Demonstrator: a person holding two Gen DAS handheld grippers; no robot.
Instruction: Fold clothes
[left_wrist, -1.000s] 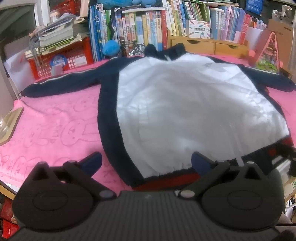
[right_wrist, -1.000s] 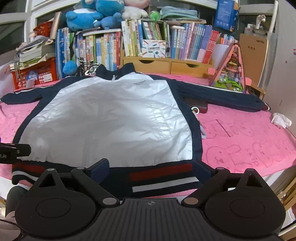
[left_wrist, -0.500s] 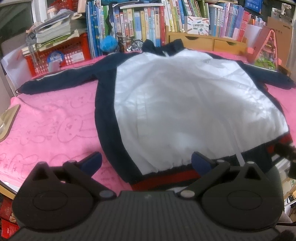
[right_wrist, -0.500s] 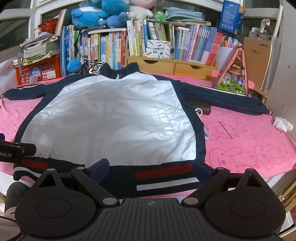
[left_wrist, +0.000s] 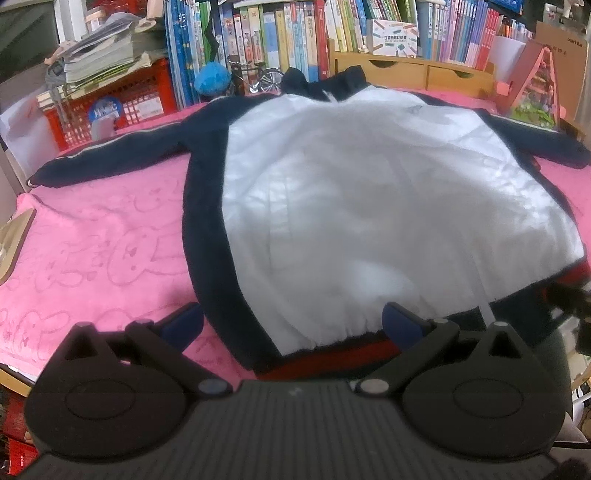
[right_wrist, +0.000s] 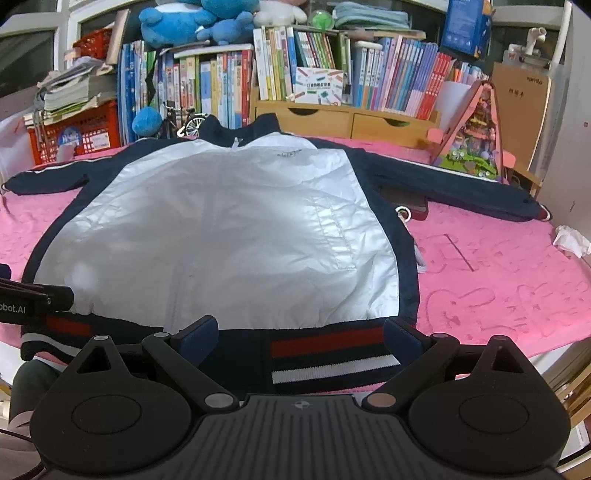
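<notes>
Jacket (right_wrist: 221, 236) lies flat on your tabletop (right_wrist: 498, 280), collar toward the books (right_wrist: 280, 70), hem toward you, sleeves spread sideways. Your left tool (left_wrist: 291, 319) and right tool (right_wrist: 301, 330) both gape, released.

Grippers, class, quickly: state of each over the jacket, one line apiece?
Left gripper: open, holding nothing, at the jacket hem's left corner.
Right gripper: open, holding nothing, above the striped hem band.
</notes>
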